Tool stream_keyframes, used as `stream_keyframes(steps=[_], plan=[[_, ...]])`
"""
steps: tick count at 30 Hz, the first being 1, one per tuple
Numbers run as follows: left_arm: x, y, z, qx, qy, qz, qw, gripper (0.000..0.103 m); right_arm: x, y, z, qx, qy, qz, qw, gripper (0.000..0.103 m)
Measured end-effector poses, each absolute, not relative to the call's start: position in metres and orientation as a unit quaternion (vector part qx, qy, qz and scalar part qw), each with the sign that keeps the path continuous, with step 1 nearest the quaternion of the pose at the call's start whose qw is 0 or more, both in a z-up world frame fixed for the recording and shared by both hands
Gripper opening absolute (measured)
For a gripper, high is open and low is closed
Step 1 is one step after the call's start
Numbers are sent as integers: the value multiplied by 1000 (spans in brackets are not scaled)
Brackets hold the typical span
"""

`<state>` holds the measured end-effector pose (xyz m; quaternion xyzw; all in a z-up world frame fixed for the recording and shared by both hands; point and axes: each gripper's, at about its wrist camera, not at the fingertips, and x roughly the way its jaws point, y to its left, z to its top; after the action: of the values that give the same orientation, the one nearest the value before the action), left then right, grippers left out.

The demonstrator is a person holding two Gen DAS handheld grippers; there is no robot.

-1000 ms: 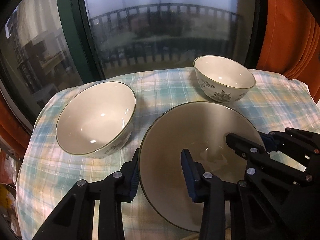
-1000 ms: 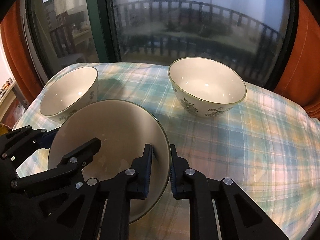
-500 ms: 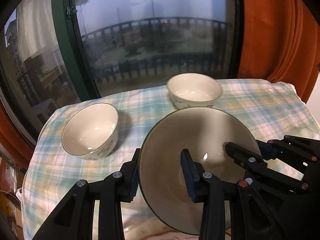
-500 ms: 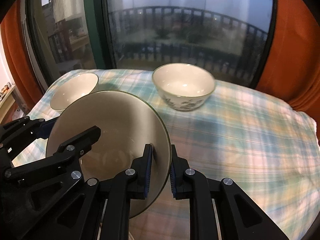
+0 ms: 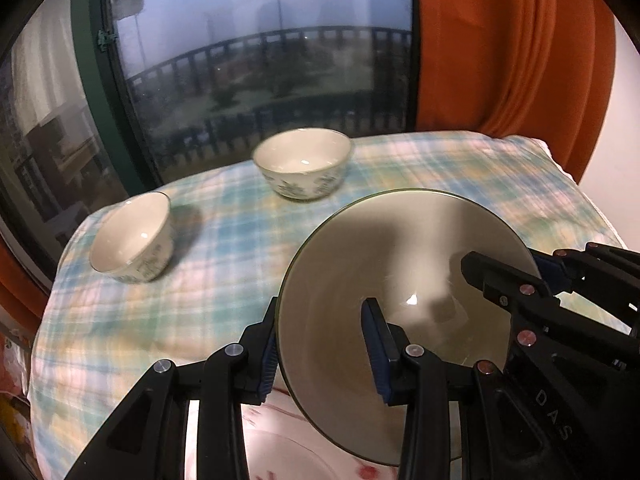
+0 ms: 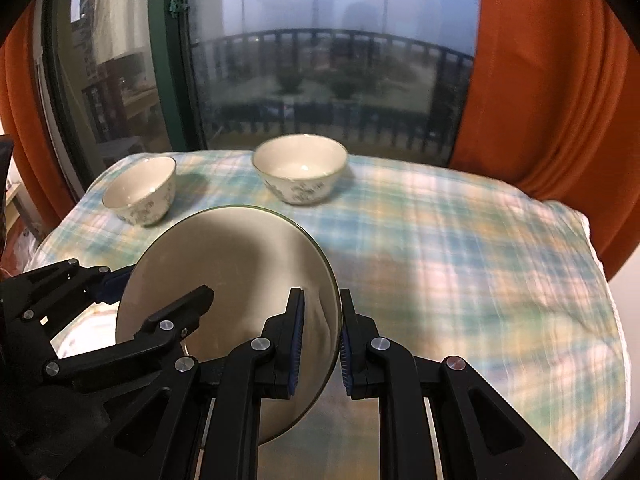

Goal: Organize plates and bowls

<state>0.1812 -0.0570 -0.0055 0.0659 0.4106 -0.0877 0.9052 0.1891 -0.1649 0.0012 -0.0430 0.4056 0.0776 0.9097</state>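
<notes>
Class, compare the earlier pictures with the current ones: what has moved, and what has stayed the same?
The large bowl, gripped on opposite rims by the left claw and right claw, has been carried back from the window and slightly up, so the two small bowls look farther away. Both grips stayed shut; the small bowls stayed put on the checked cloth.

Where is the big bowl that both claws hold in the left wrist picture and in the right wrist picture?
Left wrist: the big bowl fills the lower right, its left rim in the left claw.
Right wrist: it sits lower left, its right rim in the right claw.
Shared landmark: the flowered bowl by the window, beyond it in both.
</notes>
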Motion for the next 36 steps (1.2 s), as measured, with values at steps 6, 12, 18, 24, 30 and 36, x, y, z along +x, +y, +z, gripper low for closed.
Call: stream_keyframes(steps=[6, 12, 18, 24, 30, 36], plan=[[158, -81, -5, 78, 405, -101, 905, 38, 166, -191, -3, -35, 413, 62, 908, 19], [140, -99, -10, 84, 403, -107, 905, 38, 142, -212, -13, -16, 426, 56, 903, 19], [126, -111, -22, 93, 421, -114, 895, 38, 123, -227, -24, -5, 439, 52, 897, 19], [114, -115, -31, 96, 428, -115, 891, 38, 109, -232, -31, 5, 451, 56, 891, 19], [105, -118, -41, 96, 445, -126, 881, 38, 97, -236, -34, 7, 452, 49, 891, 19], [101, -119, -44, 94, 445, -129, 881, 38, 94, -238, -41, 9, 454, 46, 890, 19]])
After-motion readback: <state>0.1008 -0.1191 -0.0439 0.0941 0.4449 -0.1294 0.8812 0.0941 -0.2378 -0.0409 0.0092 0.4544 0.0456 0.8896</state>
